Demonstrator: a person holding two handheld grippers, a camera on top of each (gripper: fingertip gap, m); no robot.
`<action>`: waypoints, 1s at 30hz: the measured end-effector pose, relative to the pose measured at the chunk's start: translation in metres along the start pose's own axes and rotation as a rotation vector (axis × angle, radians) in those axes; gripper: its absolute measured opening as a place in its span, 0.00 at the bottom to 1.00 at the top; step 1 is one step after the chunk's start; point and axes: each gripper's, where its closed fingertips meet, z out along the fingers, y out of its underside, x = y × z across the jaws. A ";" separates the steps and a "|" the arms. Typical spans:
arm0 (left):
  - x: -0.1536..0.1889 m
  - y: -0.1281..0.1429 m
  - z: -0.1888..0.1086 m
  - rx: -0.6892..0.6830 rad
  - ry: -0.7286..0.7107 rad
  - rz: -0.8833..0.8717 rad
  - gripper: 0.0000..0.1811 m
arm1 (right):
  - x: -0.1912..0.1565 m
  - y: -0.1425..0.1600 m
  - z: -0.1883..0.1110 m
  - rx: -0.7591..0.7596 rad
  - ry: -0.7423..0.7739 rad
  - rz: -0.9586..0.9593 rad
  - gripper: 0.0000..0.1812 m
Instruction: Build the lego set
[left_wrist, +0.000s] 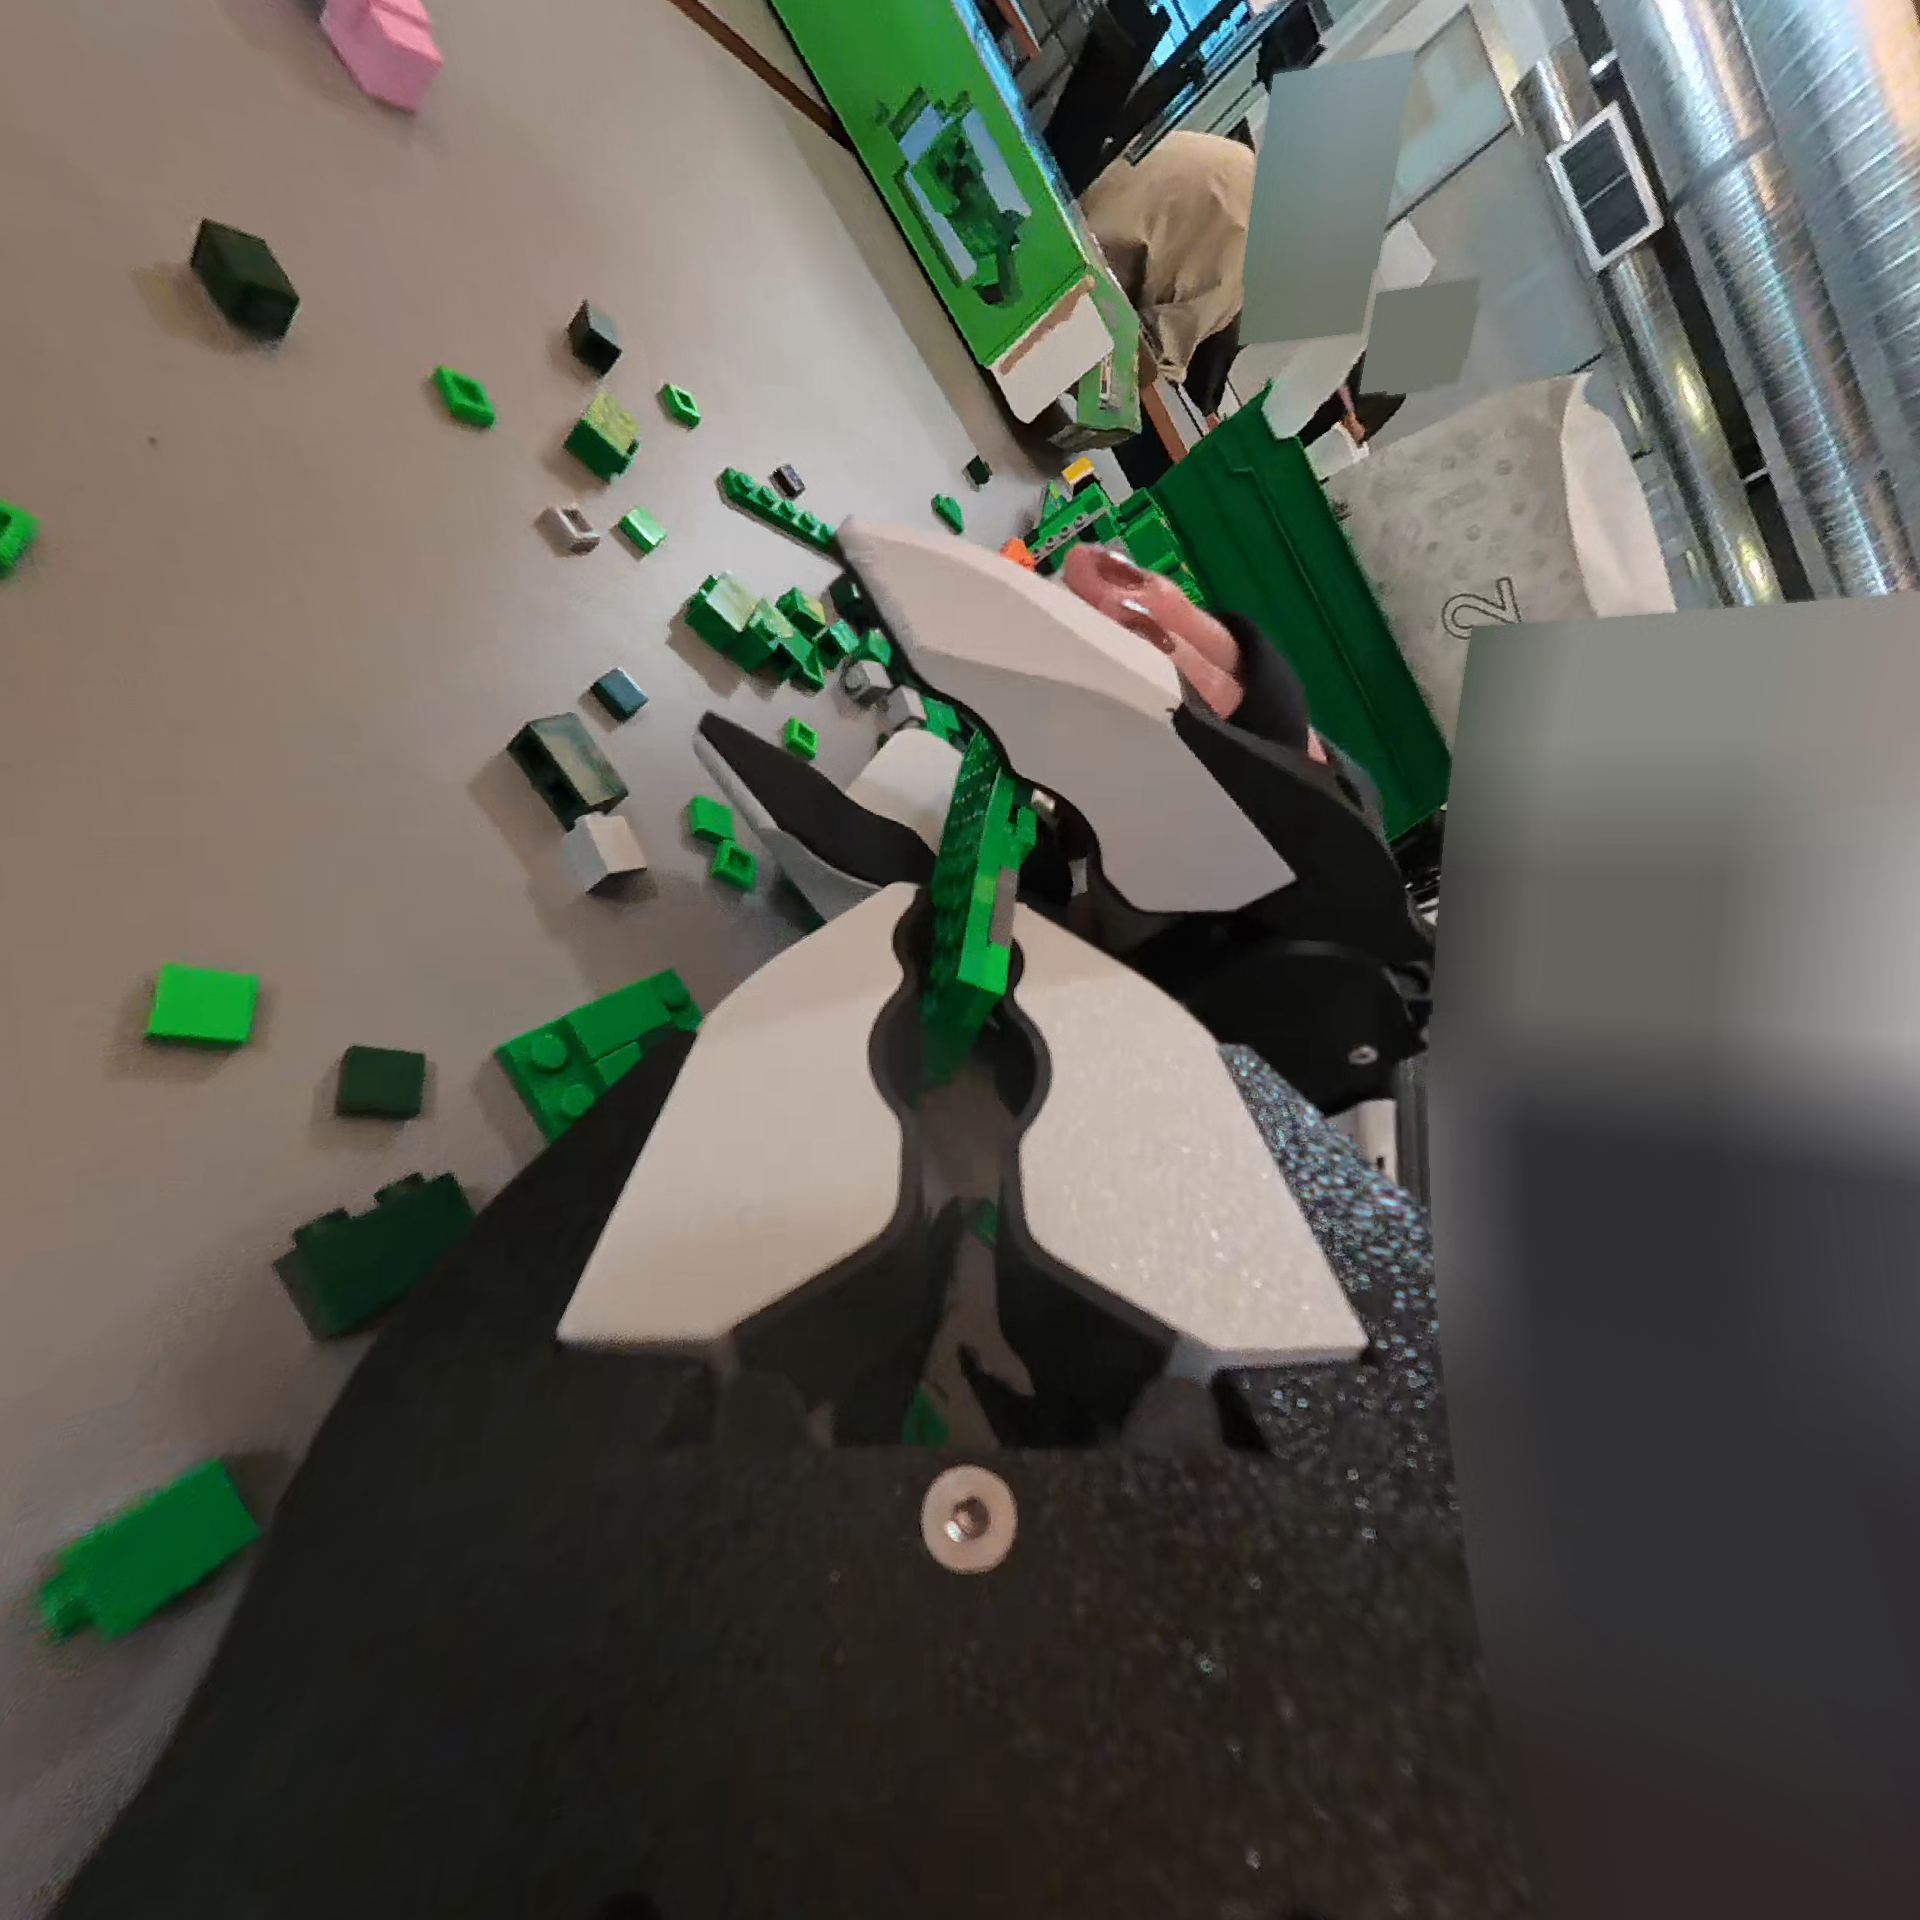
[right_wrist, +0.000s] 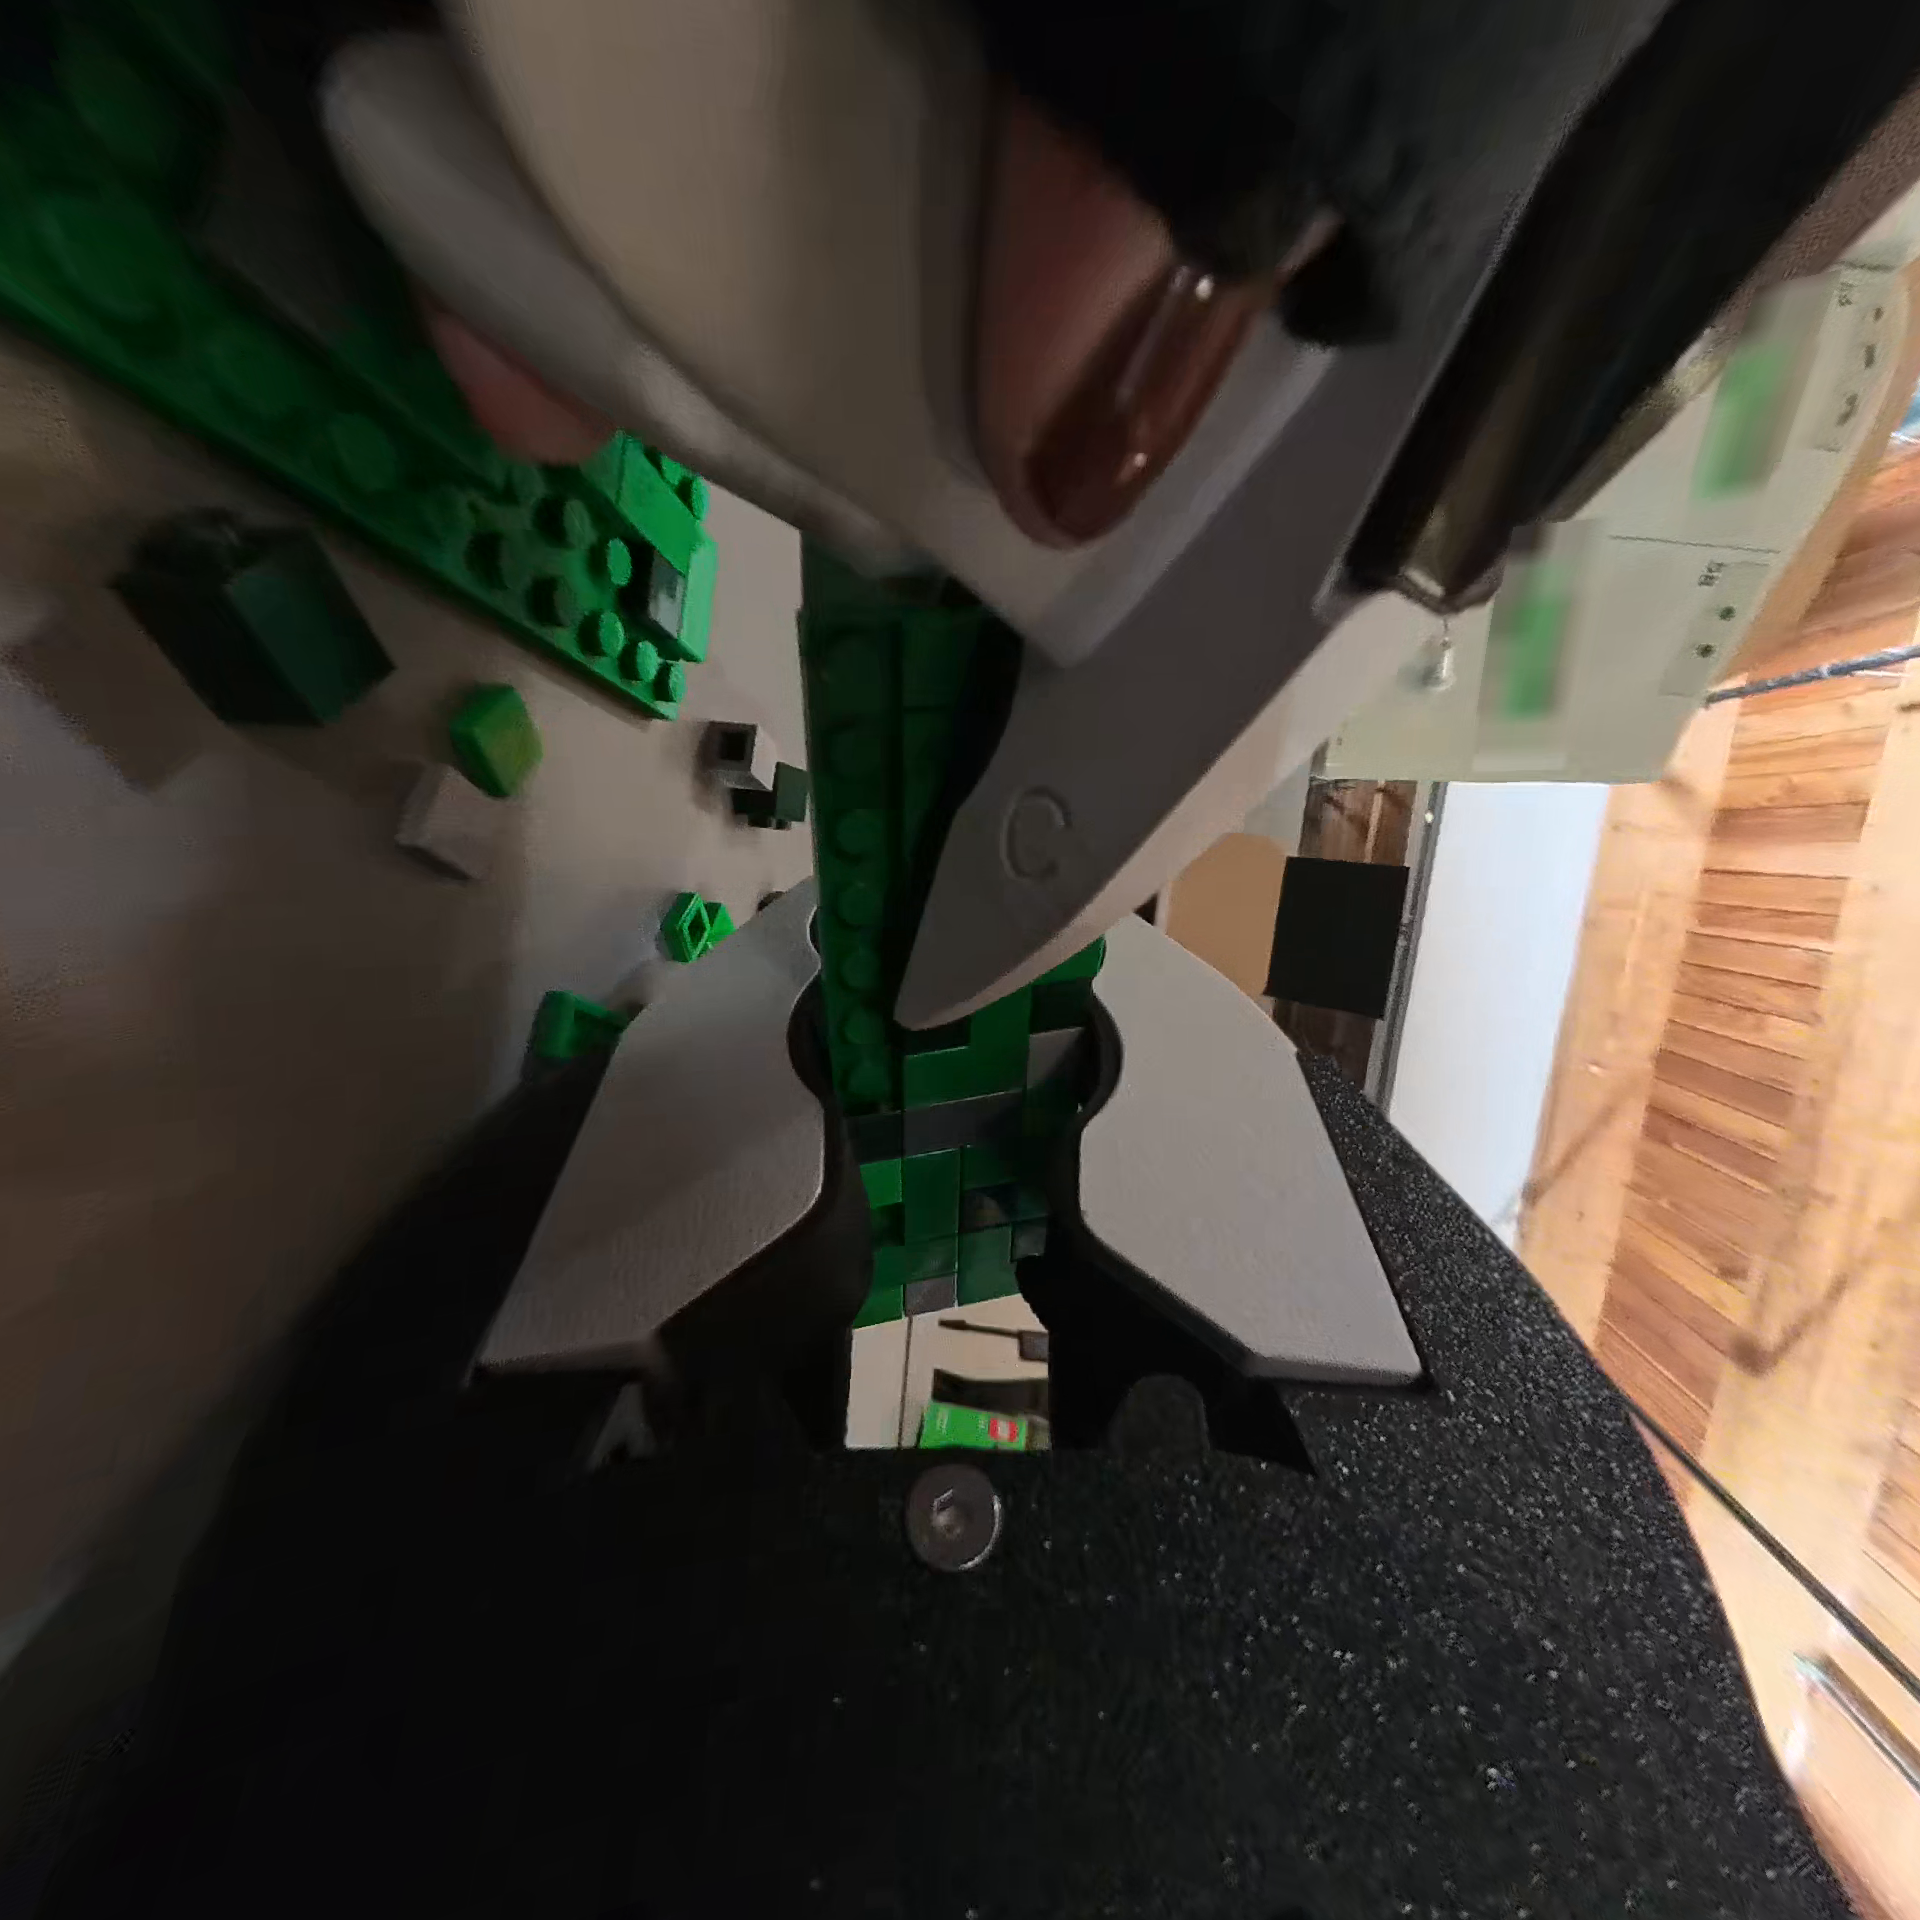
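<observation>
So both sets of tongs are on the same thing here: a flat green assembly (left_wrist: 971, 914) made of a studded plate with small green and dark tiles on it, held up off the counter (left_wrist: 312, 644), edge-on to the left wrist view. The left tongs (left_wrist: 961, 935) are closed down on its near edge, and the right tongs (right_wrist: 956, 1132) are closed on the tiled part, so it's pinched from two sides in mid-air. In the right wrist view the other tool's grey finger (right_wrist: 1023, 862) lies right across the plate's stud row. Looks like they're seating or pressing a piece onto the build, though which piece is hard to tell. To do it well: keep one grip as the anchor, push square to the studs instead of twisting, and don't squeeze the thin plate so hard it bows or pops tiles. Loose green bricks (left_wrist: 774, 623) are scattered toward the middle and far side of the counter, plus a long green plate (right_wrist: 343, 436) lying flat. For branding, the green set box (left_wrist: 956, 197) stands at the far edge of the counter with a picture of the model on it; a white bag (left_wrist: 1496, 520) beside a green bin (left_wrist: 1299, 613) has a printed mark on it, and the grey finger has a moulded mark too.
</observation>
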 end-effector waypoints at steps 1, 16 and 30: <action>0.000 0.000 0.000 0.003 0.004 -0.007 0.05 | 0.003 0.000 0.000 -0.006 0.027 -0.010 0.22; 0.003 -0.024 -0.006 0.113 -0.143 0.383 0.29 | 0.010 0.013 0.001 0.000 0.033 0.168 0.22; 0.025 -0.025 -0.002 0.154 -0.102 0.601 0.29 | 0.026 -0.009 -0.011 0.165 0.139 0.208 0.21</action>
